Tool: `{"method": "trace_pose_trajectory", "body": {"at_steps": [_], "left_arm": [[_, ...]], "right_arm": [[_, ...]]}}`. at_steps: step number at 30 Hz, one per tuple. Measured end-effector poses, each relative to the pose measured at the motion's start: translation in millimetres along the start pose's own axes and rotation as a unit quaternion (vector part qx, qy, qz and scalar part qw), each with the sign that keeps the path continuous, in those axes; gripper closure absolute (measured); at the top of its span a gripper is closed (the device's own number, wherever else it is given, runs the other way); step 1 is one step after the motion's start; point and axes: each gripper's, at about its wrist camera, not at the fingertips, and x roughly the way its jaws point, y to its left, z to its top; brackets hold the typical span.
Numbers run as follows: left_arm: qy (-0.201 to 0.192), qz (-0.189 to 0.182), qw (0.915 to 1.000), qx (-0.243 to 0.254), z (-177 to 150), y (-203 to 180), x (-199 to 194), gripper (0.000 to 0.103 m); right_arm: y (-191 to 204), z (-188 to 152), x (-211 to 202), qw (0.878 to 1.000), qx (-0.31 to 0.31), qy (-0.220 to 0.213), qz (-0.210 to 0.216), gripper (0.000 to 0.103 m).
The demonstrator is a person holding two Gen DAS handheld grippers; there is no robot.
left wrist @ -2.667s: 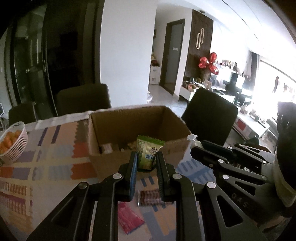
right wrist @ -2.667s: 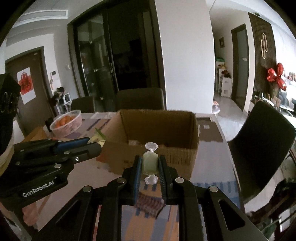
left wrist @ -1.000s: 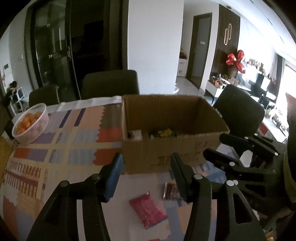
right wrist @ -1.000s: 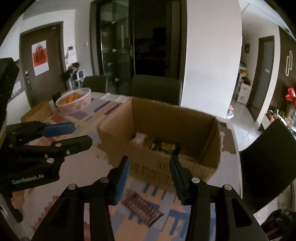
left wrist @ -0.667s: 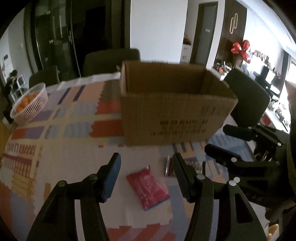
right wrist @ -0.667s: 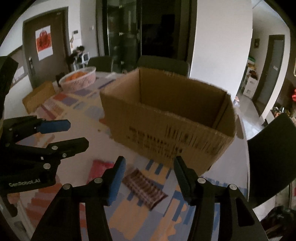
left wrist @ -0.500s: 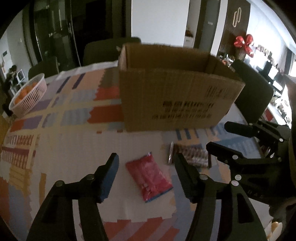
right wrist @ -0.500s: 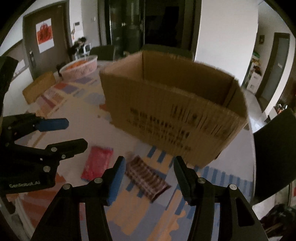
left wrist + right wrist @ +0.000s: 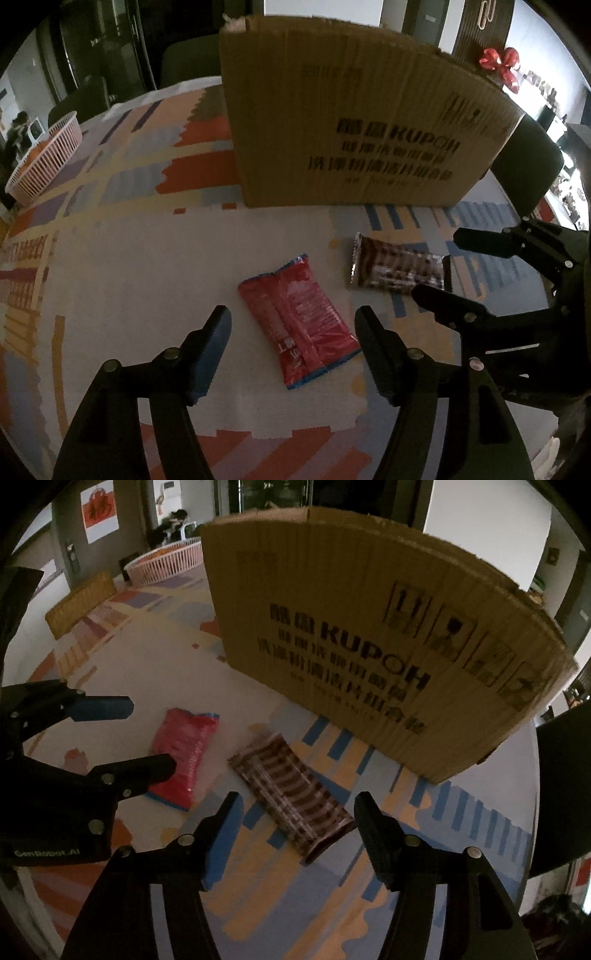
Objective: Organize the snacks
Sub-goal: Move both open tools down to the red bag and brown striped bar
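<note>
A red snack packet (image 9: 299, 321) (image 9: 181, 751) lies flat on the patterned tablecloth, in front of the cardboard box (image 9: 354, 122) (image 9: 369, 635). My left gripper (image 9: 293, 323) hovers over the packet, its jaws opening, the packet below and between them, untouched. To its right lies a brown striped wrapper (image 9: 397, 267) (image 9: 291, 795). My right gripper (image 9: 295, 808) hangs just above that wrapper with its jaws opening and nothing pressed between them. Each gripper shows at the edge of the other's view.
A pink basket of oranges (image 9: 44, 158) (image 9: 162, 563) stands at the far left of the table. A woven tan box (image 9: 81, 602) sits near it. Dark chairs (image 9: 528, 162) stand behind and to the right of the table.
Both grippers dropped their snacks into the box, then sank in front of it toward the table. Their jaws have widened, and the red packet and striped wrapper now look closer.
</note>
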Motion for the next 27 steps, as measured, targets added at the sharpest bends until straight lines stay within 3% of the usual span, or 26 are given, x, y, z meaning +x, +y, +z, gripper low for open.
{"method": "trace_pose_trajectory", "body": {"at_steps": [17,27], "left_arm": [[0.017,0.015,0.9995,-0.021,7,14,29,0.035],[0.025,-0.004,0.9992,-0.031,9,17,34,0.035]], "right_arm": [[3,9,31,1.000,-0.011,0.022,-0.002,0.040],[6,9,39,1.000,-0.009,0.021,-0.006,0.040]]}}
